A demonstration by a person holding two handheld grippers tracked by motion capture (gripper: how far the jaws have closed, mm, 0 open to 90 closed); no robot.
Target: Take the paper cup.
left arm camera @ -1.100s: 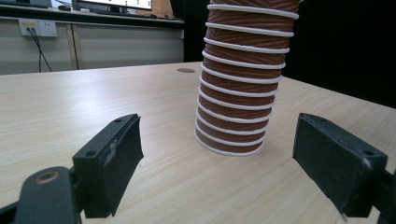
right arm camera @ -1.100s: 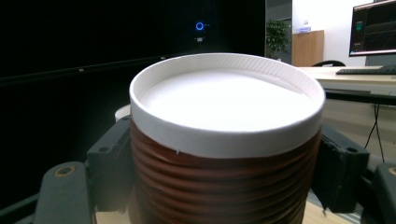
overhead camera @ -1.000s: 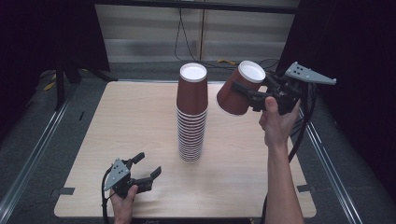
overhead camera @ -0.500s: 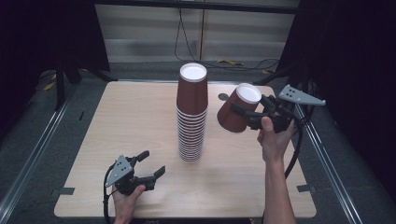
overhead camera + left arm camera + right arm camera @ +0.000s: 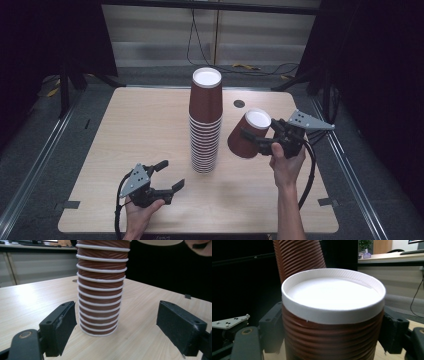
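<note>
Both grippers are black, each with two flat, blocky jaws. On the left gripper (image 5: 167, 176) a grey three-cornered plate sits at 9 o'clock of the jaws, dotted with small dark screws, and a black cable loops from its body toward 6 o'clock. The right gripper (image 5: 250, 140) carries the same grey plate at 3 o'clock, and its black cable curves down along the forearm toward 5 o'clock. In the left gripper view the jaw pads (image 5: 61, 327) are matte rectangular blocks with small screw holes and scuffed pale edges; a round brass-ringed pivot sits at 7 o'clock. The person's forearms are bare, with no sleeves.
</note>
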